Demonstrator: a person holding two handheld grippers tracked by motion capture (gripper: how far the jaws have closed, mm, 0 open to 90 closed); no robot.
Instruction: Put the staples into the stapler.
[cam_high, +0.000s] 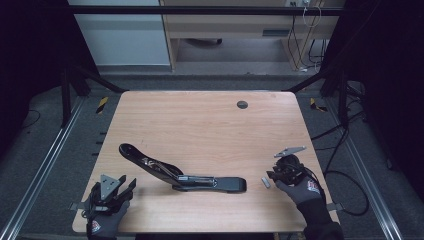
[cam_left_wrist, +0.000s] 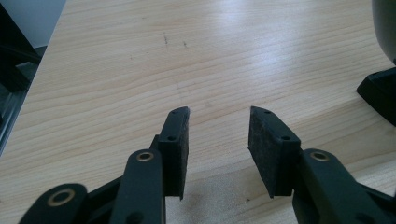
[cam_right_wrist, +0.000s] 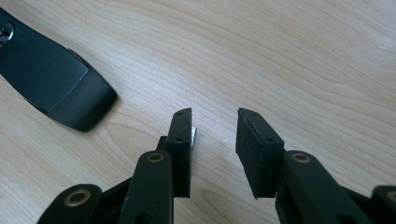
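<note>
The open black stapler (cam_high: 182, 172) lies near the table's (cam_high: 200, 120) middle. The left gripper (cam_high: 116, 192) rests at the near left with jaws apart and empty. At the near right, the right gripper (cam_high: 272, 176) stands open just beside what may be a strip of staples (cam_high: 266, 182).

We see a light wooden tabletop (cam_high: 200, 125) with a dark round grommet hole (cam_high: 242, 104) near its far edge, a black opened long stapler (cam_high: 180, 172) lying toward the near edge, and a small silvery staple strip (cam_high: 266, 182) near the right edge.
</note>
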